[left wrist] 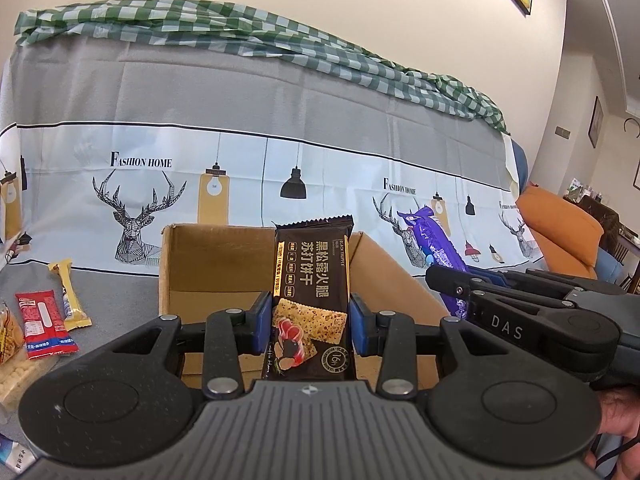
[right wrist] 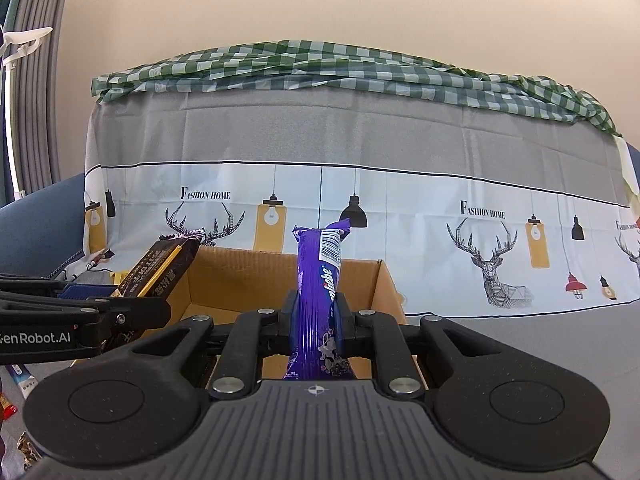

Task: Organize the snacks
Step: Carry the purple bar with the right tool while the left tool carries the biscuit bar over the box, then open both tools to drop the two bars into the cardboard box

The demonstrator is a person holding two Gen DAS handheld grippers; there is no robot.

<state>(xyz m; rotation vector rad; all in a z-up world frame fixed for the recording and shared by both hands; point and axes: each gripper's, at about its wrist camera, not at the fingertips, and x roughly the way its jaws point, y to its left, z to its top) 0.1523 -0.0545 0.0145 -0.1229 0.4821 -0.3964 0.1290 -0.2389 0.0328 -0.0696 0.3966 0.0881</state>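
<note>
My left gripper (left wrist: 311,318) is shut on a dark brown cracker packet (left wrist: 311,280) and holds it upright over the open cardboard box (left wrist: 192,264). My right gripper (right wrist: 316,312) is shut on a purple snack bar (right wrist: 318,280), held upright above the same box (right wrist: 240,280). In the left wrist view the right gripper (left wrist: 452,280) reaches in from the right with the purple bar (left wrist: 436,244). In the right wrist view the left gripper (right wrist: 120,300) comes in from the left with the brown packet (right wrist: 160,268).
Loose snacks lie on the grey cloth left of the box: a red packet (left wrist: 40,324), a yellow bar (left wrist: 70,296) and a pale biscuit bag (left wrist: 12,360). A cloth-draped sofa back (left wrist: 240,100) stands behind. An orange cushion (left wrist: 560,236) is at far right.
</note>
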